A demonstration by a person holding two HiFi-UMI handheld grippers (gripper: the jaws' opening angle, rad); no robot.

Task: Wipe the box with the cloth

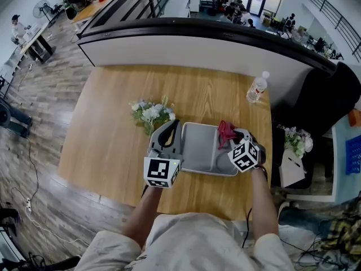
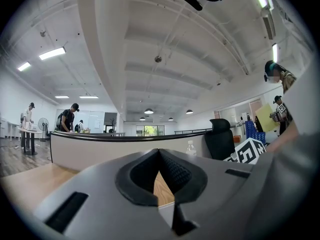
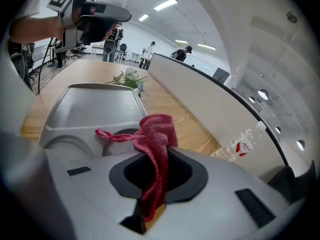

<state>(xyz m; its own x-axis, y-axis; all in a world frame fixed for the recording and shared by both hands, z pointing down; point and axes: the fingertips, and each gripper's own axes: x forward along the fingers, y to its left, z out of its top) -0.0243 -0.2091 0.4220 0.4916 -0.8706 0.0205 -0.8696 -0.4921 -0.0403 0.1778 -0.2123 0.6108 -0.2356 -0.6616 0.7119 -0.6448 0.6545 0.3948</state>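
Red knitted cloth (image 3: 157, 134) is pinched between the closed jaws of the right gripper (image 3: 158, 159), with a loose bunch standing out past the tips and a thin strand trailing off to one side. Just ahead of and below those tips lies the grey box (image 3: 95, 109) — a shallow tray with two small round wells nearest the gripper and a broad flat compartment farther out — on the wooden table (image 1: 113, 129). The cloth hangs just over the near wells; whether it touches the plastic I cannot tell. The left gripper (image 2: 158, 151) has its jaws together with nothing between them. It is held above the box's far end and is not bracing it. To wipe well, I judge the right gripper should tip down so that the bunched cloth, not the hard jaw tips, meets the surface. It should then draw long overlapping passes along the flat compartment, away from itself, under light pressure. The box looks light and may slide, so the left gripper could press down on its rim first.
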